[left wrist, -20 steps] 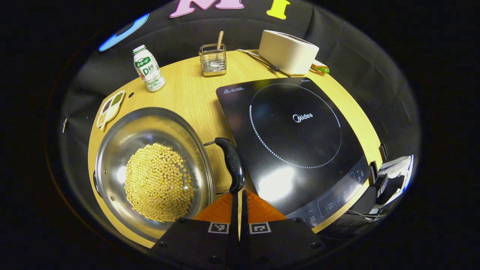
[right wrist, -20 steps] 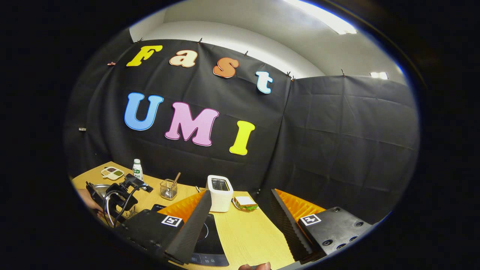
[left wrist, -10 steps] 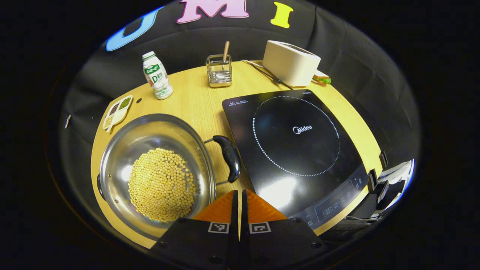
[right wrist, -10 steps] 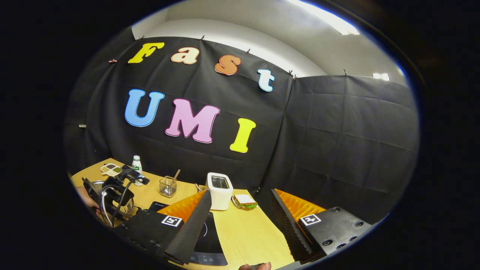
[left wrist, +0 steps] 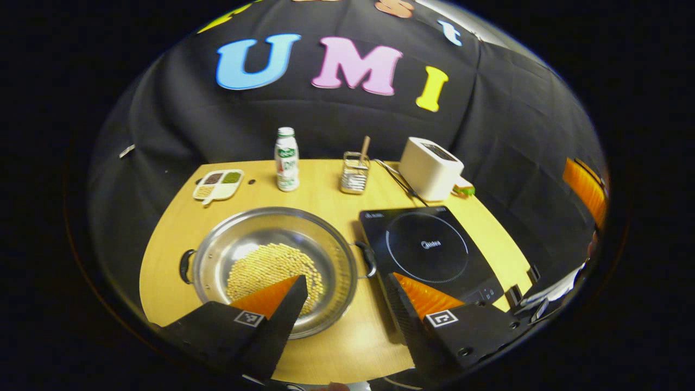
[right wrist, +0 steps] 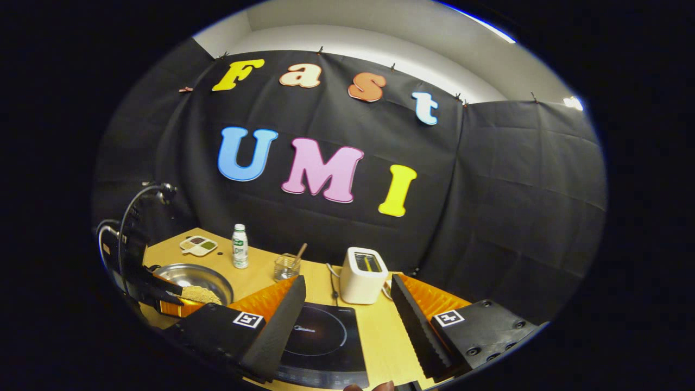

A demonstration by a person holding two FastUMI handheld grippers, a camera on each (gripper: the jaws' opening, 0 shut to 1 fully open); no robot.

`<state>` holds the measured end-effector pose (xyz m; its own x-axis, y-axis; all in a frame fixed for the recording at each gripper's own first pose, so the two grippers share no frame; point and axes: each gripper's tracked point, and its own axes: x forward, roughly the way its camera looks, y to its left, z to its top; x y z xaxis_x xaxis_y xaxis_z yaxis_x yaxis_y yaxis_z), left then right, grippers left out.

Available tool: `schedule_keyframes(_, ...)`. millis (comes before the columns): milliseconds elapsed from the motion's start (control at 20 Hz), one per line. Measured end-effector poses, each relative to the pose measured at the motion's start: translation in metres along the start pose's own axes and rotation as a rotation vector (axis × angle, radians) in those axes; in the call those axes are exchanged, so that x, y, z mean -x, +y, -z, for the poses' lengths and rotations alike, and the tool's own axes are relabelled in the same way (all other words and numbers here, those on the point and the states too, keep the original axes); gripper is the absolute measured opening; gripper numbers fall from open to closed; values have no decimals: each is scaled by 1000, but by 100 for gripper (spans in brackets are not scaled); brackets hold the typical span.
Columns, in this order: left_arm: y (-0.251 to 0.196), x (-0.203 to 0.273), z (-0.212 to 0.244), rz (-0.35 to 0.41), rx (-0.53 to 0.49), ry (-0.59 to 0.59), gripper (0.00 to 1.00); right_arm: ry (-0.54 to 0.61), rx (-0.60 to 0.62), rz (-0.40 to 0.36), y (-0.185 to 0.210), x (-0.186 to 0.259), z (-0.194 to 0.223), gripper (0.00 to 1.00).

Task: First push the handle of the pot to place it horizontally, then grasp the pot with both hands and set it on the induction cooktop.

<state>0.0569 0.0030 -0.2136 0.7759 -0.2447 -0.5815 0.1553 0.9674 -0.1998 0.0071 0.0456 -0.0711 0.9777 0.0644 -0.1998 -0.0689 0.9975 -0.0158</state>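
- Pot (left wrist: 274,255) sits beside cooktop (left wrist: 429,250), handles level.
- My left claw (left wrist: 345,296) and right claw (right wrist: 347,309) gape, empty.
- Next, I'd say: grab both handles.

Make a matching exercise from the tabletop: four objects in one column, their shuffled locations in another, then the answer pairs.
Objects:
1. pot
2. toaster
3. bottle
4. sectioned dish

Locations:
A. back left corner of the table
B. behind the induction cooktop
C. left of the cooktop, holding beans
D. back edge, left of the utensil holder

Pairs: 1-C, 2-B, 3-D, 4-A
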Motion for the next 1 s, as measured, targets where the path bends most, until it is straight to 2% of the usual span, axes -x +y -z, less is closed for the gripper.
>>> schedule_keyframes(100,36,7,-10,-66,42,-42,94,49,-35,-64,26,-12,14,98)
schedule_keyframes(300,103,17,-10,-167,83,-44,94,138,-104,-154,70,-37,34,98)
schedule_keyframes(600,182,18,0,-276,55,-21,94,287,-176,-209,115,-68,76,98)
schedule_keyframes(800,222,10,12,-318,53,22,94,391,-188,-219,136,-83,108,98)
schedule_keyframes(1000,242,-9,24,-298,46,80,94,453,-169,-264,161,-96,132,99)
